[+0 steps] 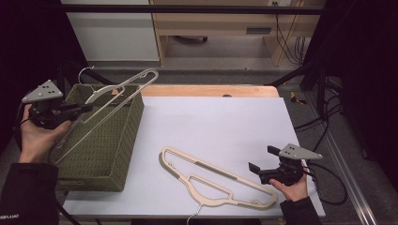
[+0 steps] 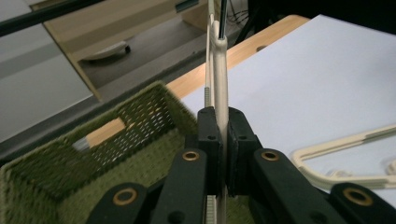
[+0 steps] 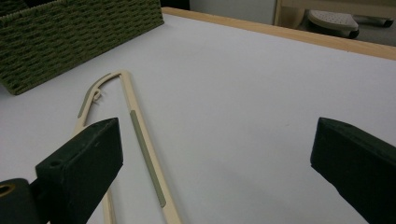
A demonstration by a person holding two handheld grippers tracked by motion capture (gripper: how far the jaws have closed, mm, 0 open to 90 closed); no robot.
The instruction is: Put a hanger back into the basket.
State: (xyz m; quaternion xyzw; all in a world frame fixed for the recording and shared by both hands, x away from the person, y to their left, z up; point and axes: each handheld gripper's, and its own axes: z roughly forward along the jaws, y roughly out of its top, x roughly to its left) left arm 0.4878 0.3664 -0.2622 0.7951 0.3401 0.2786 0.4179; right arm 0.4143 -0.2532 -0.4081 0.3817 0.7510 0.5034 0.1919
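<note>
The left gripper (image 1: pixel 77 109) has its jaws closed tight on a cream hanger (image 1: pixel 119 91), the pads pinching its thin frame from both sides, as the left gripper view shows. That held hanger is lifted and tilted above the green woven basket (image 1: pixel 105 154): its wide end points up and away past the basket's far rim, its metal hook curls just beyond the basket's far left corner, and its long bar slants down over the basket's open top toward the person's left hand (image 1: pixel 35 136). Inside the basket, against its far wall, lies something pale that is too small to make out. The basket stands on the left part of the white table (image 1: pixel 225 126). A second cream hanger (image 1: pixel 213 180) lies flat on the table to the right of the basket, well apart from it, with its hook at the table's near edge. The right gripper (image 1: pixel 260 164) rests just beyond that hanger's right end, farther from the basket, its jaws spread wide with nothing between them.
</note>
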